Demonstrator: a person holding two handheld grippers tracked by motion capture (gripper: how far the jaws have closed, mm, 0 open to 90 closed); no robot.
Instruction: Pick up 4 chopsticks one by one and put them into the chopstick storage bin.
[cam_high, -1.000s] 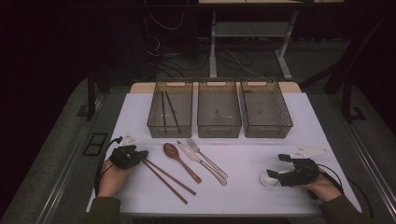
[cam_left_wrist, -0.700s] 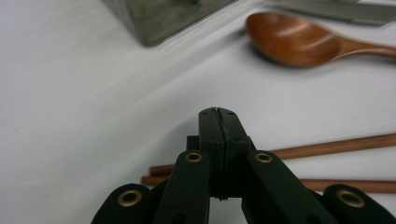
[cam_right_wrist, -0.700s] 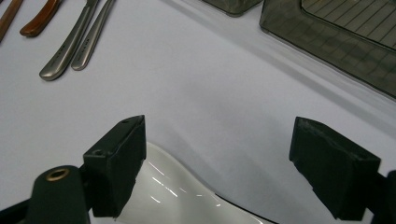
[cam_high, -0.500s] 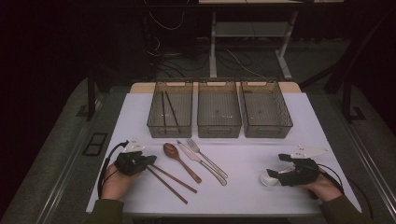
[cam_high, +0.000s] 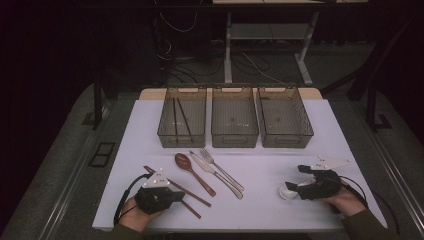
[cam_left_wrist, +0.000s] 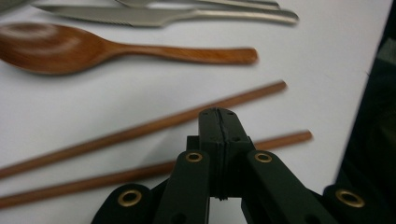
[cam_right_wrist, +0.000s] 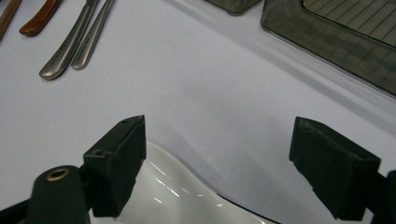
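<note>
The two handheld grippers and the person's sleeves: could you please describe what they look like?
Both grippers are black. The left gripper carries a pale three-cornered plate on top and trails a black cable that loops behind the hand. The right gripper has the same plate and a black cable. Its view shows blocky black jaw pads; brass-coloured rivets mark the jaw links in both gripper views. The sleeves look dark olive.

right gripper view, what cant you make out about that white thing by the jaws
- White dish: cut off by the bottom edge in the right gripper view and partly behind the right gripper's near jaw; its full shape is unclear.
- In the high view it is too small, partly covered by the gripper.
- Contact with the jaw: cannot tell.
</note>
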